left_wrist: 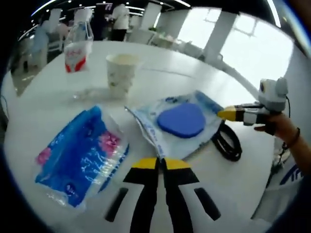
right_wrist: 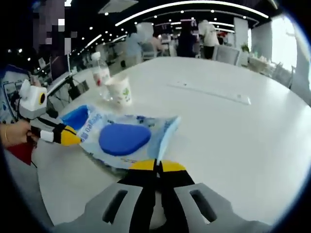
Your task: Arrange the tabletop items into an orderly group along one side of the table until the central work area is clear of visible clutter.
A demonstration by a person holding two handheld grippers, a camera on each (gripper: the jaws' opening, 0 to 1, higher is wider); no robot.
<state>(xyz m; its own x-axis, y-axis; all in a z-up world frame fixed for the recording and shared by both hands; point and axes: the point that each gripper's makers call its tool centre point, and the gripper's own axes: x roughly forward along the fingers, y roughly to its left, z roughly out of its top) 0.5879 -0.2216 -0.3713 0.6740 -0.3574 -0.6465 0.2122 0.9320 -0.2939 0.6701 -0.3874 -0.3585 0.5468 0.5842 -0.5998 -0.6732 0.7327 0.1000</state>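
Observation:
A white and blue wet-wipes pack [left_wrist: 182, 127] with a round blue lid lies in the middle of the white table [left_wrist: 218, 184]. My left gripper [left_wrist: 158, 162] is shut, its yellow tips pinching the pack's near edge. The right gripper [left_wrist: 224, 114] comes in from the right and meets the pack's far corner. In the right gripper view the same pack [right_wrist: 126, 138] lies just ahead of my right gripper [right_wrist: 156, 166], which is shut on its edge. The left gripper [right_wrist: 73, 138] touches the pack's left side, held by a hand.
A blue tissue packet [left_wrist: 80, 155] lies left of the wipes. A paper cup [left_wrist: 120, 73] and a water bottle [left_wrist: 77, 48] stand farther back. A black cable loop [left_wrist: 228, 143] lies by the pack's right side. People and chairs are beyond the table.

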